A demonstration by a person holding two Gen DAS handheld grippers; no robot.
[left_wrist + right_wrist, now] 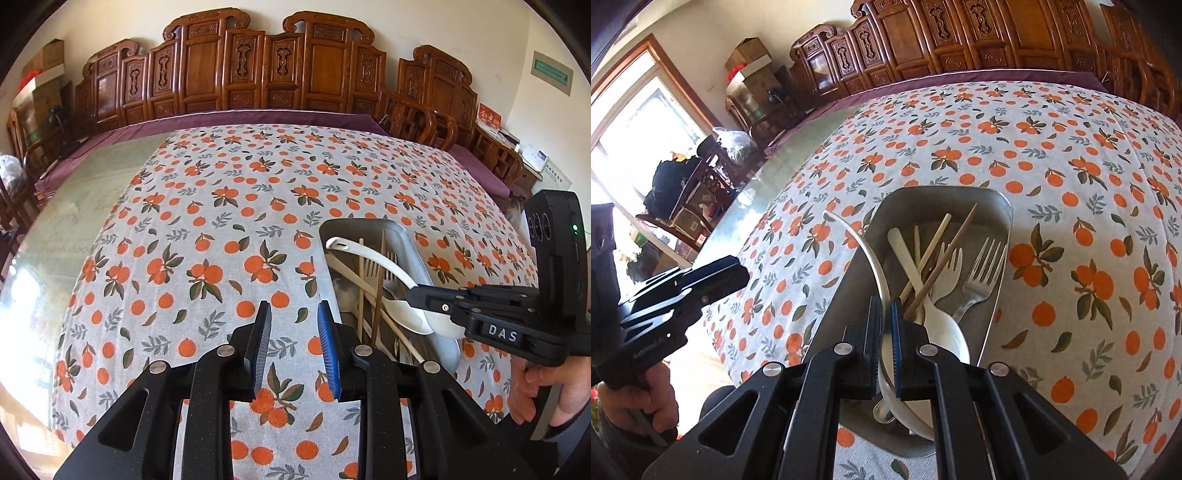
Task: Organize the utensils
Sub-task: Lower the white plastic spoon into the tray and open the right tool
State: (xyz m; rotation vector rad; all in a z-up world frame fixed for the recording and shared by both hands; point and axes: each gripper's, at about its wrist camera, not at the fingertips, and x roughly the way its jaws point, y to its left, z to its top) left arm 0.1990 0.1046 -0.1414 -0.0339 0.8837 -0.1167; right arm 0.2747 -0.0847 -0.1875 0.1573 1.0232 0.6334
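Where chopsticks [936, 254] cross, forks [984, 269] crowd tray [1004, 206].

Black claws [294, 332]; blue ribbed pads [328, 354]; perhaps grey sleeve [576, 439].

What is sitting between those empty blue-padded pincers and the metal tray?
Nothing but bare orange-print tablecloth. The left wrist view shows the left gripper just beside the tray, no utensil between.

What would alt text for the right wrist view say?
The right tongs are shut on a white ladle-style spoon over a metal tray of forks and chopsticks on an orange-print tablecloth. The left tongs hover at the left, holding nothing.
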